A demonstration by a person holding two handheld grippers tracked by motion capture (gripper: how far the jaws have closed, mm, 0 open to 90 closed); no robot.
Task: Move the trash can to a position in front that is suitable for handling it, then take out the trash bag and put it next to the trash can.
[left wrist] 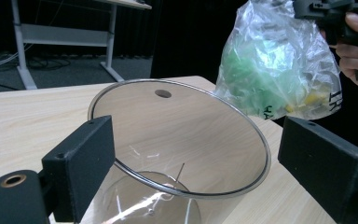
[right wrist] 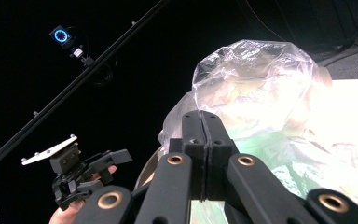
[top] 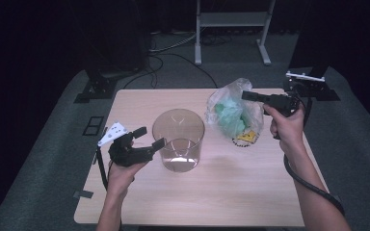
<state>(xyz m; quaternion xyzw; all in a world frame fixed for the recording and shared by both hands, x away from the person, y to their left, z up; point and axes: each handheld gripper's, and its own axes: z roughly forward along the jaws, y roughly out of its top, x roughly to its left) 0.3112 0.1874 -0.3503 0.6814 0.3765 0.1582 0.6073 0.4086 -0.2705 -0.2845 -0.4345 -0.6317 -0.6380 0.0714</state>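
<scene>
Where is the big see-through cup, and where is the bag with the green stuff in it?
see-through cup (top: 178, 139), high view, on its clear side wall.
bag (left wrist: 270, 70), left gripper view, on the green part showing through the plastic.

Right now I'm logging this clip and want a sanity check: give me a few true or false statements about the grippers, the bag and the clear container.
1. The right hand-held gripper is shut on the plastic bag. True.
2. The left hand-held gripper is clamped shut on the clear container. False: its jaws stand open, one on each side of the container's rim.
3. The clear container lies on its side. False: it stands upright on the table, mouth up.
4. The bag holds green contents. True.
5. The bag is inside the container. False: it is beside it, toward the person's right.
</scene>
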